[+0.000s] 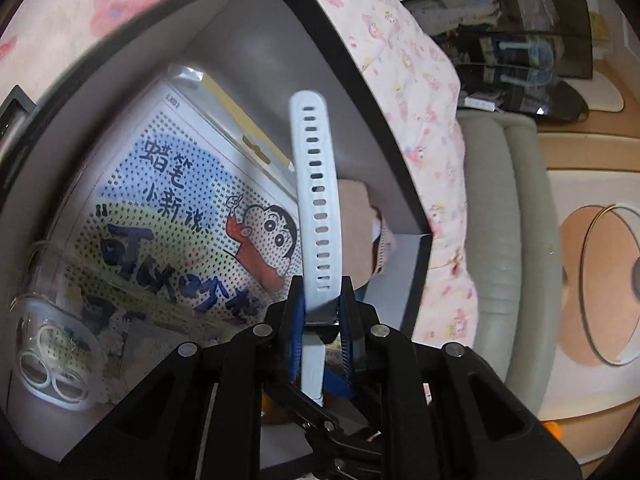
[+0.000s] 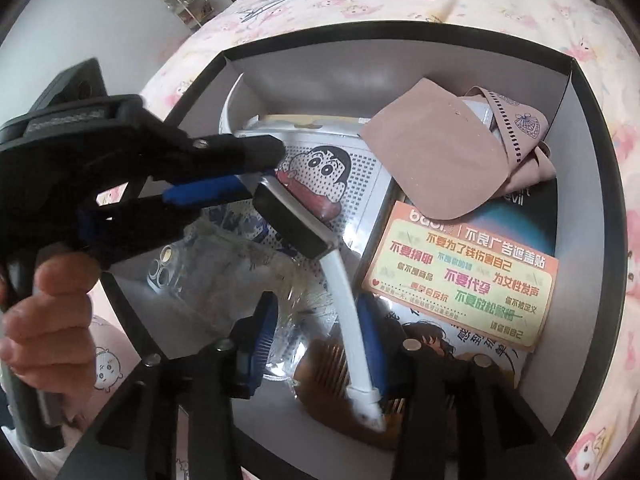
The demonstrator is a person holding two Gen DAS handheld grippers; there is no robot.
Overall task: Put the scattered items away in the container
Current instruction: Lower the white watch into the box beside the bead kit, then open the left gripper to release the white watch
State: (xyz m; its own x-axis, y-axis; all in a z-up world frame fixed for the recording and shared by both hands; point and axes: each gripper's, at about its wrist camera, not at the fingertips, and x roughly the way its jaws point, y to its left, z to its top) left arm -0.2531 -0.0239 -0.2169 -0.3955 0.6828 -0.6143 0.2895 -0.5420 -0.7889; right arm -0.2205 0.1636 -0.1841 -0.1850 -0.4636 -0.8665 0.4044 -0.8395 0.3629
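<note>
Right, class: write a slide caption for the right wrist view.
Left gripper holds a white-strapped smartwatch over the cluttered box; right gripper open around its strap.

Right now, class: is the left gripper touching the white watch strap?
Touching. The left wrist view shows the left gripper clamped on the white watch strap.

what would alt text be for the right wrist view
A smartwatch with a black face and white strap hangs over an open black-rimmed grey box, pinched by the left claw, its lower strap between the right claw's parted blue pads. Below lie a cartoon sheet, tan cloth and orange sticker card.
</note>
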